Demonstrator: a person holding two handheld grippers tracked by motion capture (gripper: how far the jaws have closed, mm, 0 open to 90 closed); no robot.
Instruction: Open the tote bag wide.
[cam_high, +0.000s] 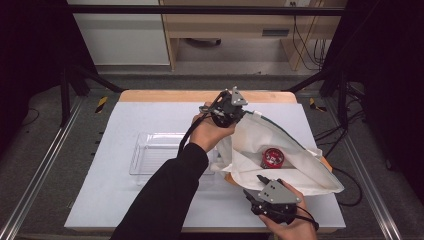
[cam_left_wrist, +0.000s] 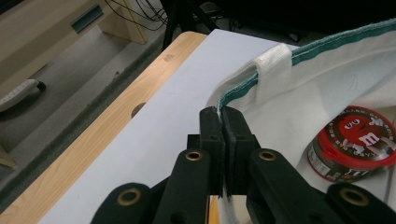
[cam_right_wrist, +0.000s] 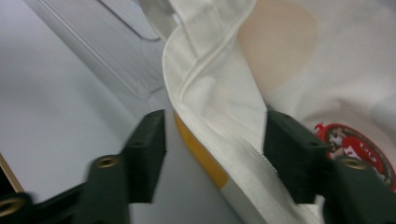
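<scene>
A white cloth bag (cam_high: 295, 167) with a green-trimmed rim lies open on the right of the table. A red round tin (cam_high: 272, 157) rests inside it. My left gripper (cam_high: 244, 115) is at the bag's far rim, shut on the hem (cam_left_wrist: 233, 91) just beside a sewn strap; the tin (cam_left_wrist: 357, 140) lies to its right. My right gripper (cam_high: 261, 179) is at the bag's near edge. Its jaws stand apart with the folded cloth edge (cam_right_wrist: 215, 93) between them, and the pads do not press on it. The tin (cam_right_wrist: 359, 144) shows through the cloth beyond.
A clear plastic tray (cam_high: 155, 155) sits left of the bag, partly under the left forearm. An orange strip (cam_right_wrist: 201, 154) peeks out beneath the bag's near edge. The white mat (cam_high: 125, 200) covers a wooden table with metal frame rails on both sides.
</scene>
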